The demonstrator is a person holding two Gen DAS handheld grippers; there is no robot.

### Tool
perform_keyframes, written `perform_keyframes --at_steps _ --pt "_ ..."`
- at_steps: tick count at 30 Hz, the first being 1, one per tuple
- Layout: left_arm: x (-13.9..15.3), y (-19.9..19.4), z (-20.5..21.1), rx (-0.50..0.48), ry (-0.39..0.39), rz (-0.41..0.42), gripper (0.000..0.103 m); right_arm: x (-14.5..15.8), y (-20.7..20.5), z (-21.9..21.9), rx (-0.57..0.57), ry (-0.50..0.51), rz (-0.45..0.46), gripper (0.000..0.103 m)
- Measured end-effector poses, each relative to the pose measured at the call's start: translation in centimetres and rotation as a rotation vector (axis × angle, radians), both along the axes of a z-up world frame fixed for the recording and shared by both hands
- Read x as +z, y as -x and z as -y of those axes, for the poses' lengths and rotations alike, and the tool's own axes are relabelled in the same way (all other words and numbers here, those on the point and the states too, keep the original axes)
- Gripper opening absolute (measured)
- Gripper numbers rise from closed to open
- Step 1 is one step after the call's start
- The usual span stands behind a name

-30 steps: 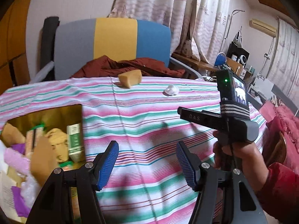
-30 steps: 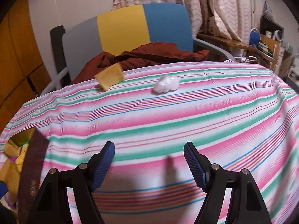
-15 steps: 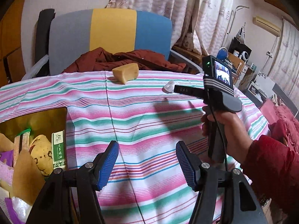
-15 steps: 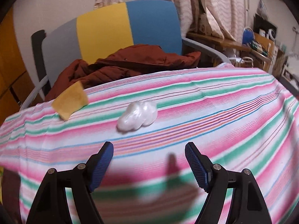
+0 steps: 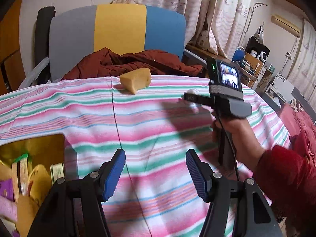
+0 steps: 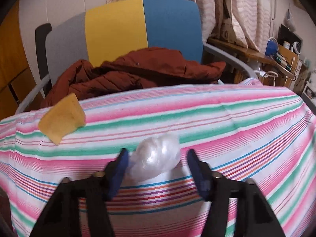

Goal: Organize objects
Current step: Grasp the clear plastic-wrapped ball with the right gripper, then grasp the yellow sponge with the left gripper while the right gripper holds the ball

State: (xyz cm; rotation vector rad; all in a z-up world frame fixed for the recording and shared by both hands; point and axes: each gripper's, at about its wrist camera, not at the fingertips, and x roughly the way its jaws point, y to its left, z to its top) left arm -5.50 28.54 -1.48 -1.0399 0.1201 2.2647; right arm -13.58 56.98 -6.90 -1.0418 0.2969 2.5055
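Crumpled clear plastic wrap ball: lies on the pink-, green- and white-striped cloth of the desk, between the jaws of the right gripper, which are closing around it, left pad just beside it, right pad apart. Yellow sponge wedge near the far edge, to its left. Left gripper: half open, empty, tilted down over the cloth beside a gold box of packets; right hand, in a red sleeve, grips its handle.

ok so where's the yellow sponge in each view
Left wrist: yellow sponge top centre, at the striped cloth's far edge, in front of the rust-red jacket.
Right wrist: yellow sponge at left, middle height, on the same far edge.
Shared landmark: the grey, yellow and blue chair back.
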Motion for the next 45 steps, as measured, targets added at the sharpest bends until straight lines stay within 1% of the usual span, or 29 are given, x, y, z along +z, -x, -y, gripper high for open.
perform_keyframes --at_steps 5,9,10,11,12,13,14,17,20,23,27,30,33,35,37,38,43,45 --pt "0.2 2.0 -1.2 0.009 0.013 -0.007 0.065 -0.4 -0.1 0.3 -0.001 -0.020 0.002 0.047" --pt "0.0 3.6 -2.5 -0.008 0.037 -0.008 0.066 -0.7 0.0 0.2 -0.004 -0.020 0.009 0.046" --pt "-0.1 4.0 -2.8 -0.015 0.042 -0.009 0.070 -0.7 -0.1 0.2 -0.011 -0.023 0.010 0.045" --pt "-0.2 4.5 -3.2 -0.021 0.047 -0.011 0.074 -0.8 -0.1 0.1 -0.022 -0.027 0.013 0.041" --pt "-0.2 5.0 -3.6 -0.026 0.056 -0.021 0.082 -0.8 -0.1 0.1 -0.031 -0.028 0.018 0.038" --pt "-0.3 5.4 -4.0 -0.032 0.067 -0.034 0.083 -1.0 0.0 -0.1 -0.043 -0.024 0.028 0.038" --pt "-0.3 5.9 -4.5 -0.037 0.081 -0.045 0.083 -1.2 0.0 -0.3 -0.051 -0.011 0.038 0.038" --pt "-0.5 7.9 -5.7 -0.053 0.117 -0.061 0.083 -1.2 -0.2 -0.6 -0.058 0.000 0.025 0.038" --pt "-1.2 10.5 -6.8 -0.041 0.183 -0.071 0.083 -1.3 -0.3 -0.6 -0.059 -0.001 0.023 0.038" --pt "-1.7 12.7 -7.6 -0.024 0.223 -0.084 0.083 -1.4 -0.3 -0.5 -0.060 0.001 0.018 0.038" --pt "-2.1 15.5 -8.9 -0.028 0.237 -0.116 0.084 -1.4 -0.4 -0.6 -0.062 0.004 0.013 0.038" --pt "-2.1 17.7 -9.7 -0.045 0.231 -0.128 0.089 -1.4 -0.4 -0.5 -0.064 0.001 0.012 0.038" --pt "-1.9 19.4 -10.4 -0.074 0.230 -0.144 0.090 -1.4 -0.4 -0.6 -0.069 0.001 0.010 0.038" --pt "-1.9 20.7 -10.9 -0.088 0.229 -0.133 0.092 -1.4 -0.4 -0.6 -0.073 0.001 0.010 0.038" --pt "-2.3 21.8 -11.5 -0.117 0.248 -0.119 0.100 -1.4 -0.4 -0.6 -0.075 -0.002 0.010 0.038" --pt "-2.5 22.2 -11.9 -0.132 0.260 -0.115 0.101 -1.4 -0.4 -0.6 -0.076 -0.002 0.010 0.038" --pt "-3.5 23.1 -13.0 -0.178 0.269 -0.093 0.101 -1.5 -0.4 -0.6 -0.078 0.001 0.007 0.038" --pt "-4.1 23.5 -13.4 -0.167 0.283 -0.084 0.101 -1.4 -0.4 -0.6 -0.079 0.000 0.007 0.038"
